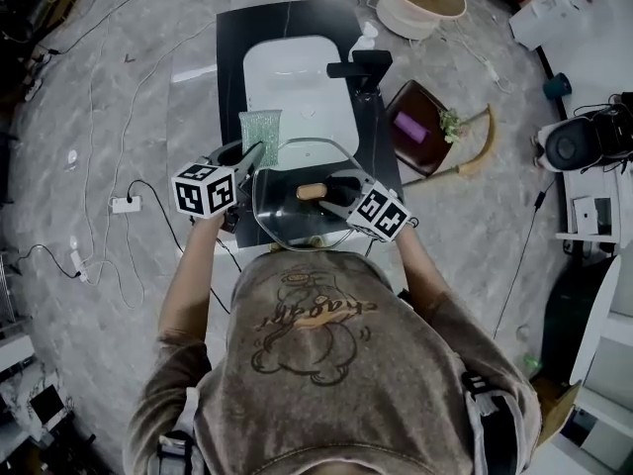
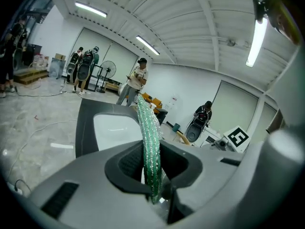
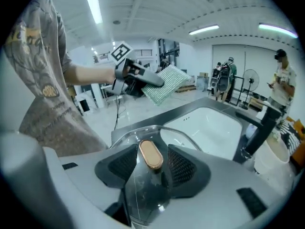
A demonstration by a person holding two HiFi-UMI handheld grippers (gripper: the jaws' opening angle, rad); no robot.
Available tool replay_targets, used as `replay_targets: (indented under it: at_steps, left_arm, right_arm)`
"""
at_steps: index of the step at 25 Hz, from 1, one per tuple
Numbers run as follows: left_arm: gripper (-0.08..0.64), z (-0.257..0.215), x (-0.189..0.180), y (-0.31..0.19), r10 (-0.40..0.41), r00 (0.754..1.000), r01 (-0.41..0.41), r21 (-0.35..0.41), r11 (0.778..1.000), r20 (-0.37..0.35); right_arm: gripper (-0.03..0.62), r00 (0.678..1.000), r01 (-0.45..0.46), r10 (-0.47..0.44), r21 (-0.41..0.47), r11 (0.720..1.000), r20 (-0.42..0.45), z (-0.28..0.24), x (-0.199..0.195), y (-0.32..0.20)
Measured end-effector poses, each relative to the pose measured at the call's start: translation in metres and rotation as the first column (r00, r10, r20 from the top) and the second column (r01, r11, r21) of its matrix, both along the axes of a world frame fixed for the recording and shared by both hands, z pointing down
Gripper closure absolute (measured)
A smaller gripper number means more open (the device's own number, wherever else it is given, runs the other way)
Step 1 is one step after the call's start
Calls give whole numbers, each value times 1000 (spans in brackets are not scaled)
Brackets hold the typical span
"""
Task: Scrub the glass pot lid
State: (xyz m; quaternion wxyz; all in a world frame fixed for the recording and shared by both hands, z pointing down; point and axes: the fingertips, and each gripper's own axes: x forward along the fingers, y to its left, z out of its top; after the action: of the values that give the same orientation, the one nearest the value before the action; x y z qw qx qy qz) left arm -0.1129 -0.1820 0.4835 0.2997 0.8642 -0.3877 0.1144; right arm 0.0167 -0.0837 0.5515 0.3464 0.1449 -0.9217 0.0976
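**Over the counter's front edge: lid in one grip, scrub pad in the other**

Just short of the white sink (image 1: 297, 77) set in a dark counter (image 1: 229, 38), the glass pot lid (image 1: 292, 224) hangs tilted in the air in front of the person's chest. The right hand-held gripper (image 1: 334, 194) has it by the copper-coloured knob (image 1: 311, 192). In the right gripper view the oval knob stands between the two ribbed pads, one on each flank. Clear glass spreads out below and beyond the jaws to the metal rim.

The left hand-held gripper (image 1: 254, 154) is pinched on a green scrub pad (image 1: 260, 135). Its own view shows the pad edge-on, a thin sparkling strip rising from between the closed jaws. In the head view the pad stands over the sink's near left corner, just beside the lid's left rim. The right gripper view shows it higher than the lid with open air between them, so the two are apart.

A black faucet (image 1: 361, 67) stands at the sink's right side. On the grey marbled floor (image 1: 109, 97) to the right lie a brown tray (image 1: 420, 156) with a purple thing (image 1: 408, 127) on it and, farther off, a cream tub (image 1: 420, 3). To the left lie cables and a white power strip (image 1: 125, 204). Several people stand far back in both gripper views.
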Motion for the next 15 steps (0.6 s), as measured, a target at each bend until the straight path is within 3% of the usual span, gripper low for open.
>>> replay_targets:
  at_steps: [5,11,15]
  left_arm:
    - [480,-24,-12,20,-56,998,57,54,997,-10]
    - [480,-42,-13,39,-135,991,133,145,981,6]
    - [480,-49,-12,46,-159,987,149,198,969,33]
  right_arm:
    - [385,972,-177,166,53,983,165,-51,5,-13]
    - [474,856,-453,403,91,887,325,-88,24,-30]
    - [554,815,-511,446,96,854,371,-97,33,-29]
